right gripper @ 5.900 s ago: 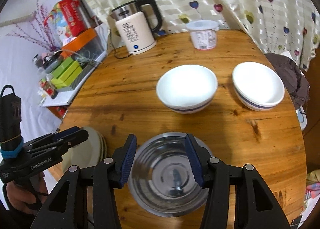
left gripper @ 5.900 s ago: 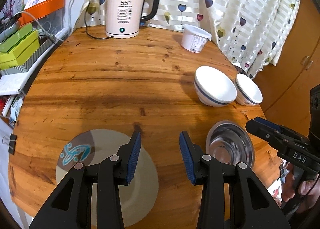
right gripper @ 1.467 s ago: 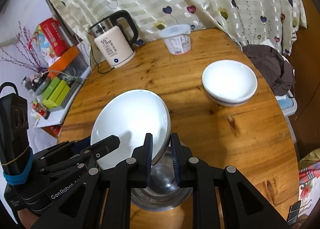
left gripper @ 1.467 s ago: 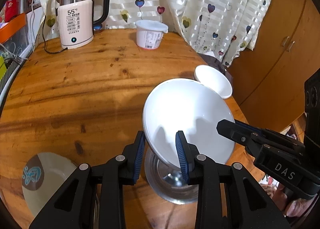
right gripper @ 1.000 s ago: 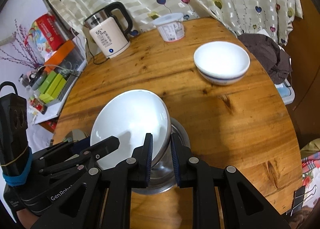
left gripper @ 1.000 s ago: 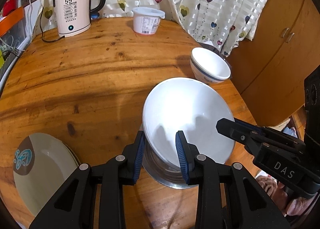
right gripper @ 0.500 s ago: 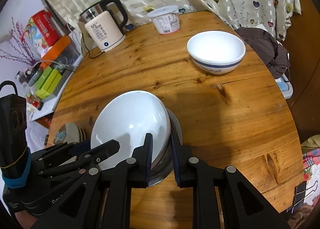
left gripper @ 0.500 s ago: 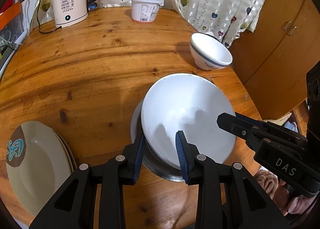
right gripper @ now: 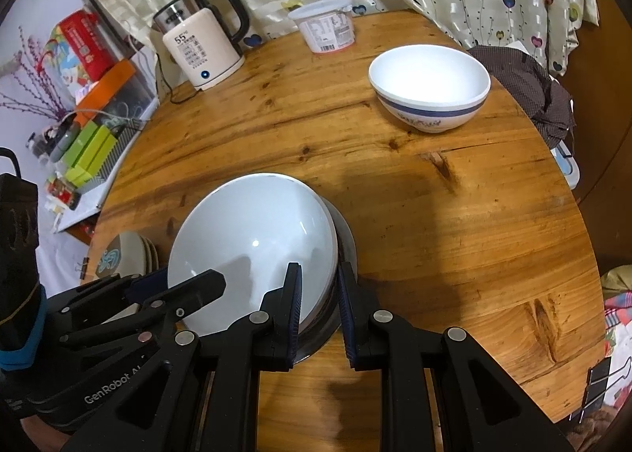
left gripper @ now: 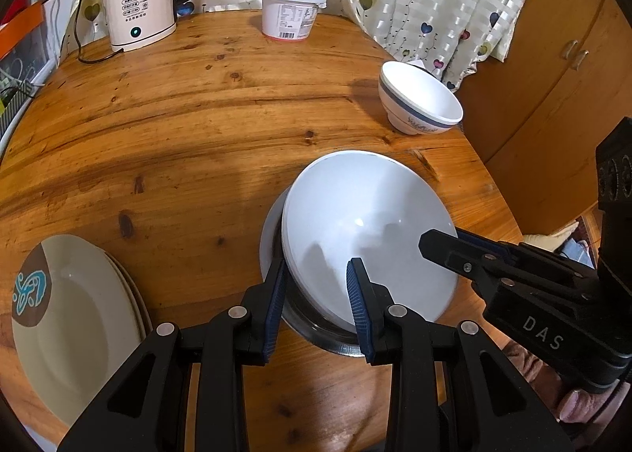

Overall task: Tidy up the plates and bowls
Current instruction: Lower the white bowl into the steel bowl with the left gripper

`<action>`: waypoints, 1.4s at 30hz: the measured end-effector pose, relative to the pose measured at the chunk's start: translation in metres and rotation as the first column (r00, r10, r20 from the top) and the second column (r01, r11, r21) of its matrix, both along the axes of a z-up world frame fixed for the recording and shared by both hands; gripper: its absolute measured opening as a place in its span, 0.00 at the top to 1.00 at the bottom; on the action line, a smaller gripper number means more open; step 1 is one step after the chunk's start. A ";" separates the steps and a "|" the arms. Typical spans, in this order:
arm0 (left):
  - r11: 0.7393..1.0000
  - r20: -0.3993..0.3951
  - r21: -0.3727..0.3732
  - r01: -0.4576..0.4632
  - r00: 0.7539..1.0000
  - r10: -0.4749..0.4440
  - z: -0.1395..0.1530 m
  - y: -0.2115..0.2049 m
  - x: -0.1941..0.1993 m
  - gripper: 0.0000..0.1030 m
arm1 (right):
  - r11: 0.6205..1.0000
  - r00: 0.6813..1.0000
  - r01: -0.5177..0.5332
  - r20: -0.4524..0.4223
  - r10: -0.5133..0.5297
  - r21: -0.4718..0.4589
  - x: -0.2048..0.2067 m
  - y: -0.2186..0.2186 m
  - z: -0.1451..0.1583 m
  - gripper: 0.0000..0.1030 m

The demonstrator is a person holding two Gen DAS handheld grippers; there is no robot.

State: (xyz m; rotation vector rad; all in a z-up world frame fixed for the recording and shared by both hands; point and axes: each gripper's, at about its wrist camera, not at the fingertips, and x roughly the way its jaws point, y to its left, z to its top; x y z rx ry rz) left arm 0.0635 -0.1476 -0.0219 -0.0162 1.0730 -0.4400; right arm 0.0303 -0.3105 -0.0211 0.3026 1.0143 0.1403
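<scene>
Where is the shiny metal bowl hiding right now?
The metal bowl sits on the wooden table under the big white bowl, right of the plate stack in the left wrist view.

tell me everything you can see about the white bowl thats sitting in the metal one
The white bowl is glossy and plain inside, ceramic by the look, wide and round-rimmed, empty. It sits tilted inside the steel bowl, whose rim shows past its edges, near the front of the wooden table. Both tongs grip its near rim: the left tongs with one finger inside and one outside, the right tongs likewise pinching the rim on the other side. Its outside wall is hidden.
</scene>
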 end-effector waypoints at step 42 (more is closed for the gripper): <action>0.999 0.094 0.007 -0.033 0.995 0.032 0.024 0.009 -0.004 0.68 | 1.000 0.997 -0.015 0.071 0.016 -0.016 -0.005 -0.004 0.023 0.75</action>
